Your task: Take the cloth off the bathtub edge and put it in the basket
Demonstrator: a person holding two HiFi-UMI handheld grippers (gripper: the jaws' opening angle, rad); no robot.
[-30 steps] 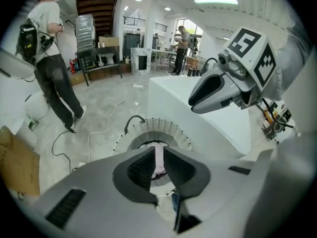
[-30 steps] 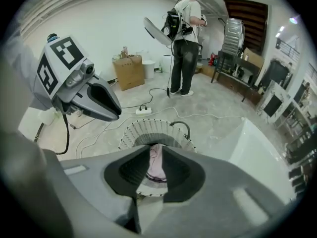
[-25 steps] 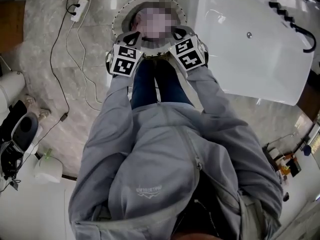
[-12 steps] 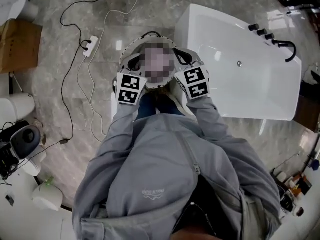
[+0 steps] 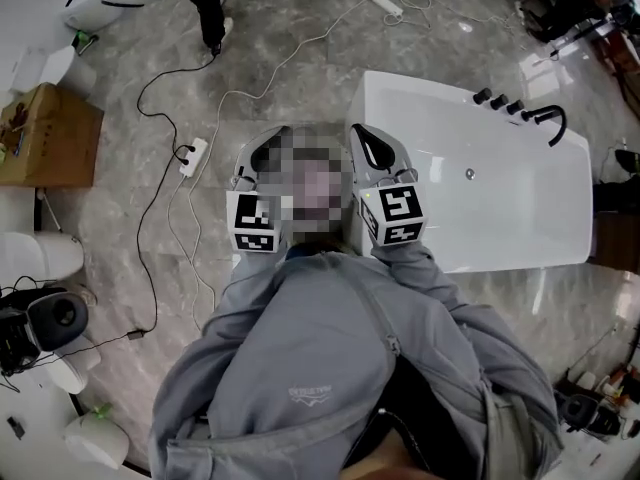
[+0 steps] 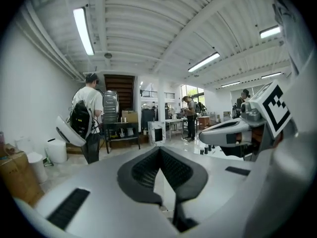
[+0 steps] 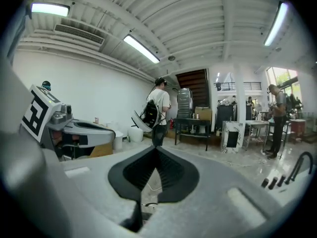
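a cardboard box (image 5: 45,133) sits at the left edge of the head view, on grey marble floor (image 5: 100,198). right of it lies a white power strip (image 5: 192,156) with cables.

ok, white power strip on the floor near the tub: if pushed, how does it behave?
Power strip probably slides easily: the floor looks glossy. Likely light and rigid, but its plugged-in cables would probably drag and pull it off line.

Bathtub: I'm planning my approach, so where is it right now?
In the head view the bathtub lies on the floor at the right, just beside the right gripper, with black taps at its far end.
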